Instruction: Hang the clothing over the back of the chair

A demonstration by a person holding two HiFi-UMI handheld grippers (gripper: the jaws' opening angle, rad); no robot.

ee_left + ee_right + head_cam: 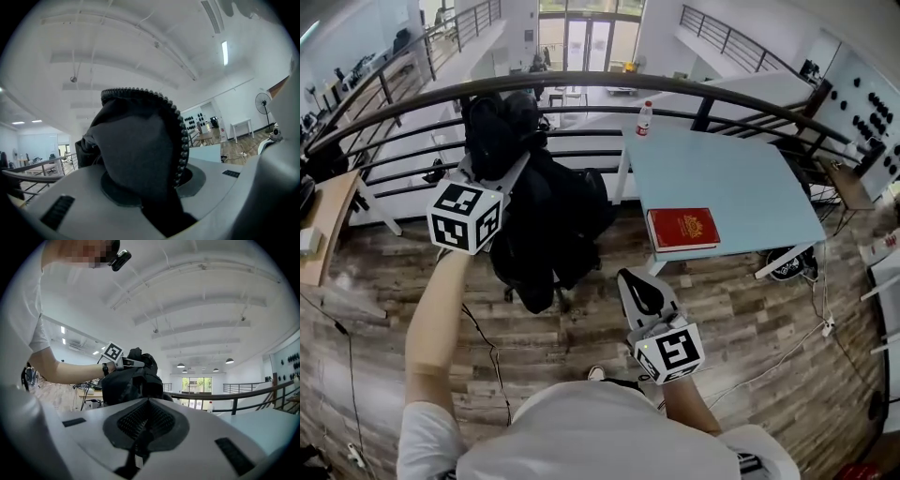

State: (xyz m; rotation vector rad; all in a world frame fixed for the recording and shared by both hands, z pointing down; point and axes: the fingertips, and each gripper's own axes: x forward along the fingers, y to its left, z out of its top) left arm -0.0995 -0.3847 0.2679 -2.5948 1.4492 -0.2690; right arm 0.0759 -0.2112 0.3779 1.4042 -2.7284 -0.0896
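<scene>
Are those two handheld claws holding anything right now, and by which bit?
The left gripper is clamped on the black jacket, at its zipper edge. The right gripper is shut with nothing in it.

the black clothing [548,220] hangs in a heap that covers the chair under it – no back or seat can be made out in the head view. the left gripper [514,169] runs into the cloth there, so the tips of its jaws are buried. in the left gripper view a zipped fold of the clothing [140,150] fills the middle and hides the inner faces of the jaws and the scene behind. the gold print on the red book [682,228] and the label on the bottle [644,119] are too small to read. a wooden worktop [323,225] is cut off by the left edge – as is the dark shape above it.
</scene>
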